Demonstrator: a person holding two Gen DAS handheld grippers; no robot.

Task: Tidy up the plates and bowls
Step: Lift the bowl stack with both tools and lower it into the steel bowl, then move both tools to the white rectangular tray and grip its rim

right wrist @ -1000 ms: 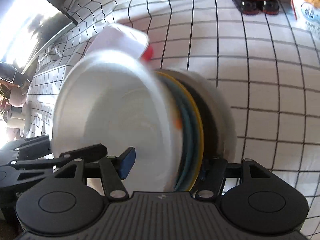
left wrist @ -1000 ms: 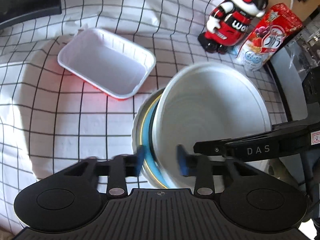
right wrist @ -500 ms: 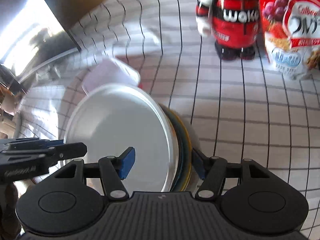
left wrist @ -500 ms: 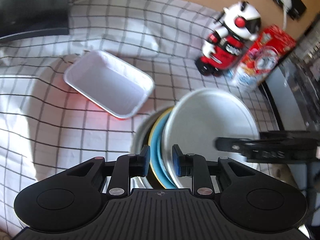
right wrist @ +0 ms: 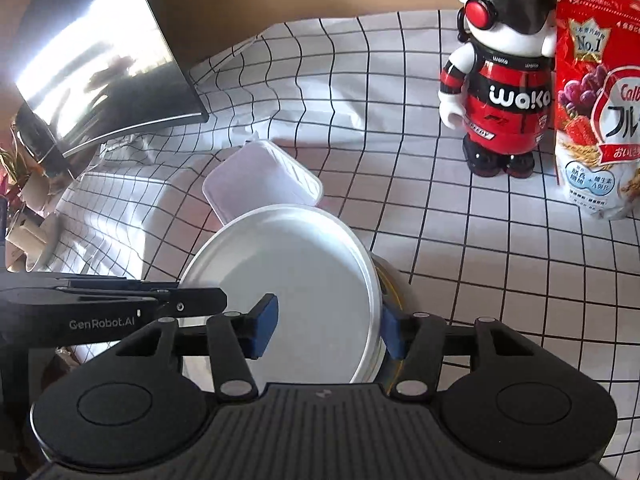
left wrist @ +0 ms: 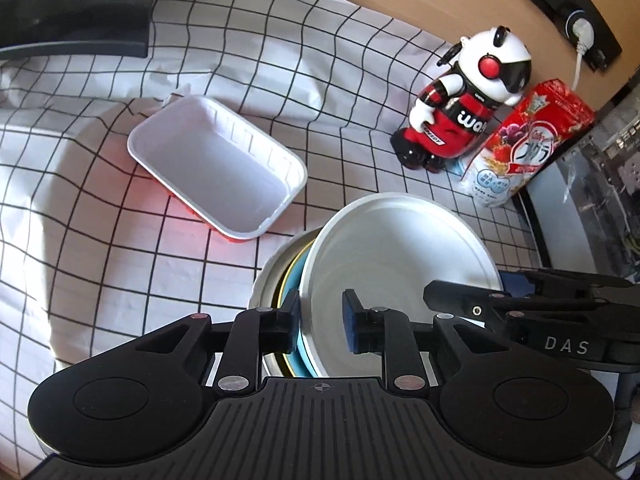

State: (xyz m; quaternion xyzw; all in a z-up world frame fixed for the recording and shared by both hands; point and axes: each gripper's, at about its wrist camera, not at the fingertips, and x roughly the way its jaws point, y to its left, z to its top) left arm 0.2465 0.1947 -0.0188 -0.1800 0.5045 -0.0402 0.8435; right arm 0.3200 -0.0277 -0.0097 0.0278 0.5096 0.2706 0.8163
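The left gripper [left wrist: 320, 318] pinches the near rim of the white plate [left wrist: 400, 252], one pad under the edge and one on its face; the plate stands tilted, its top leaning away from the stack. The right gripper [right wrist: 326, 326] straddles the plate's opposite rim with its fingers spread — the inner pad stands clear of the plate's face, and whether the outer pad touches the edge I cannot tell.

Right behind the white plate, nested in a pale bowl [left wrist: 268, 276], sit a blue plate [left wrist: 290, 280] and a yellow-rimmed one [right wrist: 394, 290]; so the stacking looks mostly done, with this plate either the last to settle or the first to come off. The white rectangular tray [left wrist: 218, 164] with a red underside lies apart, beyond the stack on the checked cloth [left wrist: 120, 240], not yet gathered in.

Farther from the stack stand the toy robot [left wrist: 460, 104] and, touching it, a red cereal bag [left wrist: 520, 136], neither being part of the job.
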